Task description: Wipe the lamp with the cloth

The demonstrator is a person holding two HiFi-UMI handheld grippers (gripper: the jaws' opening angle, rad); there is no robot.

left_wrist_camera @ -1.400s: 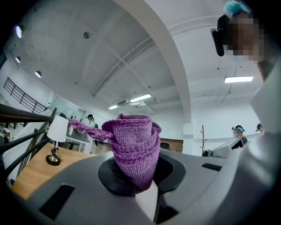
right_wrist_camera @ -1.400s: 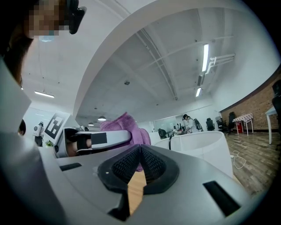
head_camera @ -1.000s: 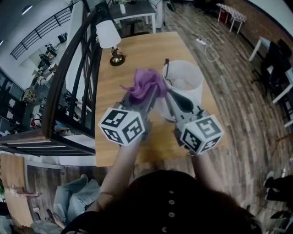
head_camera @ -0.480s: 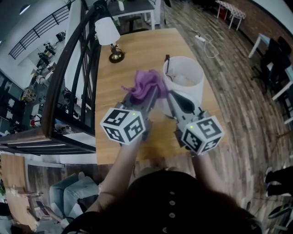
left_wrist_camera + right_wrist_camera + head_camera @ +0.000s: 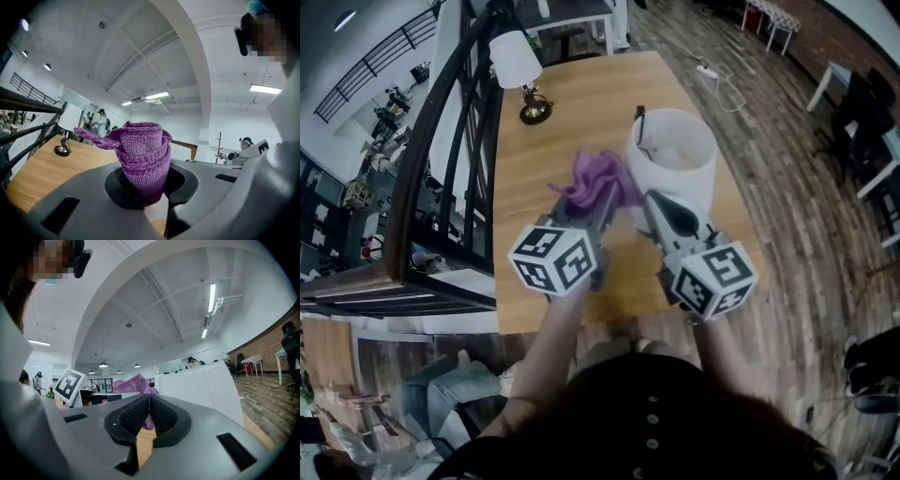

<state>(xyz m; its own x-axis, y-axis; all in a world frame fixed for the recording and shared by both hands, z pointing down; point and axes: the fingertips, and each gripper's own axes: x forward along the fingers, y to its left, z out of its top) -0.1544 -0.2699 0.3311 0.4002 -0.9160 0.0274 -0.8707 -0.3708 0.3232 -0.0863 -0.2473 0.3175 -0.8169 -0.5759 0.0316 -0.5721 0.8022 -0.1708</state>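
My left gripper (image 5: 602, 204) is shut on a bunched purple cloth (image 5: 598, 178), which stands up out of its jaws in the left gripper view (image 5: 143, 154). The cloth is held just left of a large white lamp shade (image 5: 675, 155) on the wooden table (image 5: 572, 103). My right gripper (image 5: 649, 197) sits against the shade's near left side with its jaws closed, and a strip of the cloth (image 5: 149, 422) shows between its pads. The shade (image 5: 201, 390) fills the right of the right gripper view. A thin black rod (image 5: 639, 127) rises at the shade's left rim.
A small table lamp (image 5: 517, 66) with a white shade and a brass base stands at the table's far left corner. A dark metal railing (image 5: 441, 169) runs along the table's left edge. A power strip with its cable (image 5: 712, 80) lies on the floor to the right.
Both grippers, the cloth and the shade keep almost the same places; only the head view has shifted slightly.
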